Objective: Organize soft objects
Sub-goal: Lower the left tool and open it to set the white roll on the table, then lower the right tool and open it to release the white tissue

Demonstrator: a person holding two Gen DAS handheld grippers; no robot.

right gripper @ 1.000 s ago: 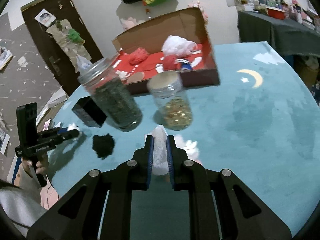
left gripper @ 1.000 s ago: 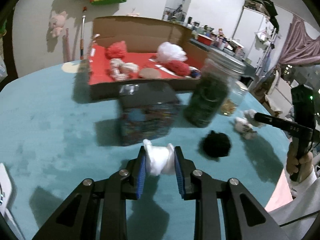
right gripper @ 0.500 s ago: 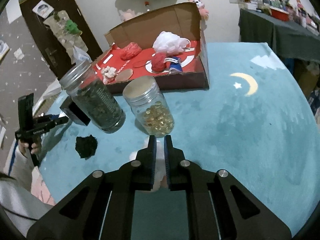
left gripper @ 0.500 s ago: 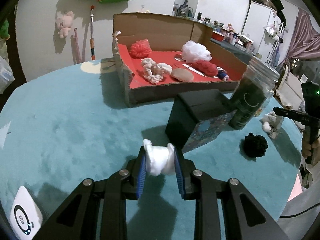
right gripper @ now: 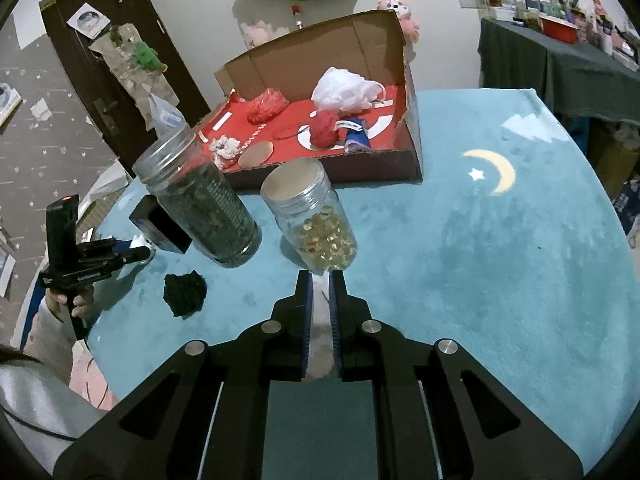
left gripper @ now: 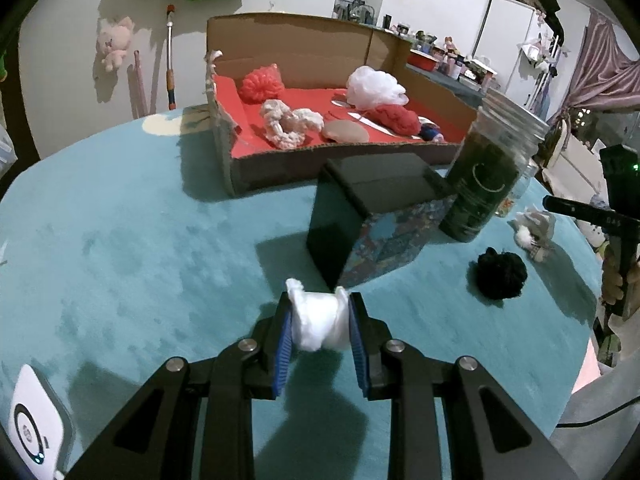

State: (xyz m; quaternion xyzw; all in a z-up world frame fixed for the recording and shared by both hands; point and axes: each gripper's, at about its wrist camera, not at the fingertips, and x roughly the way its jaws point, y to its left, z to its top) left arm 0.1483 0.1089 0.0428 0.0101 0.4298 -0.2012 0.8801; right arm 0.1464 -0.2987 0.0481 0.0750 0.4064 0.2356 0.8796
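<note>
Cotton wad (left gripper: 320,326), white and squashed, sits clamped between the blue pads (left gripper: 283,342) of the left gripper (left gripper: 320,320), held clear above the teal cloth (left gripper: 120,248) near its front edge. Its sides bulge past the pads, so the grip looks firm enough to carry it. The likely goal is the box (left gripper: 256,172) toward the cloth's far edge, whose red floor already holds other soft things: a red puff (left gripper: 262,84), a rope knot (left gripper: 288,122), a white mesh ball (left gripper: 374,88) and red yarn (left gripper: 396,118). A dark case (left gripper: 372,216) stands right between wad and box, so the carry probably has to go over or around it.

The right gripper (right gripper: 319,300) has its jaws drawn narrow, with something pale (right gripper: 318,320) in the gap; whether it is pinched or merely lying on the cloth below, I cannot tell. Just ahead of it stand a bead jar (right gripper: 316,220) and a dark jar (right gripper: 204,208), hard items that seemingly stay out. A black tuft (right gripper: 185,292) lies loose near the cloth's left edge, not yet sorted.
</note>
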